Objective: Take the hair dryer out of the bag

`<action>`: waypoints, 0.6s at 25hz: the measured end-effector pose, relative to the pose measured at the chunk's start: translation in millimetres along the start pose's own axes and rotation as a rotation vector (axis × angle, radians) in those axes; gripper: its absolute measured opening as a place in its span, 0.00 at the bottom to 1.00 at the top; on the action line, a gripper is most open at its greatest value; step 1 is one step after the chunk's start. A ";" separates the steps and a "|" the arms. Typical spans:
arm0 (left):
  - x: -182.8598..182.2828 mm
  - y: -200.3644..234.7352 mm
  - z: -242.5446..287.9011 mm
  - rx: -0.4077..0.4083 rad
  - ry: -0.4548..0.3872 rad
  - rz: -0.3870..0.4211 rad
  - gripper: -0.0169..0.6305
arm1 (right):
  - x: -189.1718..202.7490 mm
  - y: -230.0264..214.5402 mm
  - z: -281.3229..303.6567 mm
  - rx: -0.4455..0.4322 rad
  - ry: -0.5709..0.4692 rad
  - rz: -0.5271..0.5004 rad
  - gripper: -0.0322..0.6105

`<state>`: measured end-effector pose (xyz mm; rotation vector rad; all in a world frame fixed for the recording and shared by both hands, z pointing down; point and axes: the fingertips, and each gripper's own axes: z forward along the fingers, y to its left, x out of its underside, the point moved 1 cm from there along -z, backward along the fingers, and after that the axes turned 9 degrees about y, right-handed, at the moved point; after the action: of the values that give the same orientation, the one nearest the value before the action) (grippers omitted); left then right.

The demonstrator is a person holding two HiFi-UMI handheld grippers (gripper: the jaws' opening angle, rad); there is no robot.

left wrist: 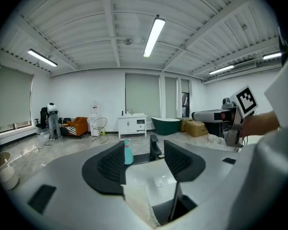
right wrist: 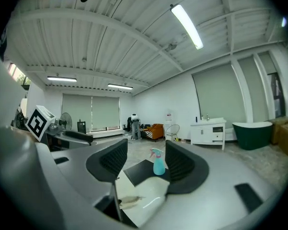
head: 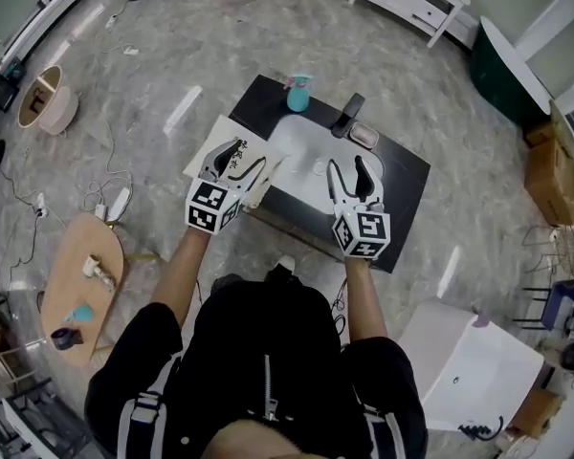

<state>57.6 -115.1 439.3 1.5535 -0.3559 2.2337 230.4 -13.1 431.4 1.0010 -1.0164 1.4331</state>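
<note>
Just past the black jacket (head: 268,371), two hand-held tools poised at the counter (head: 402,175): left gripper (head: 236,163) with jaws apart right over the white printed bag (head: 225,130), right gripper (head: 347,168) likewise spread and empty above the basin (head: 301,142). No hair dryer on show, presumably inside the bag, so long axis unreadable. Bag at 9 o'clock of the right gripper, left gripper plainly nearer.
</note>
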 end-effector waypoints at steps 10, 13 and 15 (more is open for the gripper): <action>-1.2 11.8 17.8 -0.091 0.000 -0.037 0.43 | -12.4 -16.6 43.1 -0.110 -0.001 -0.029 0.43; 2.3 18.1 18.4 -0.102 0.004 -0.051 0.43 | -15.2 -15.6 51.6 -0.126 0.002 -0.038 0.43; 5.6 21.9 19.3 -0.107 0.008 -0.058 0.43 | -17.0 -15.0 56.6 -0.132 0.001 -0.046 0.43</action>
<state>62.0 -141.8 451.7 1.4806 -0.4159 2.1405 249.7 -71.0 432.3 0.9213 -1.0666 1.3114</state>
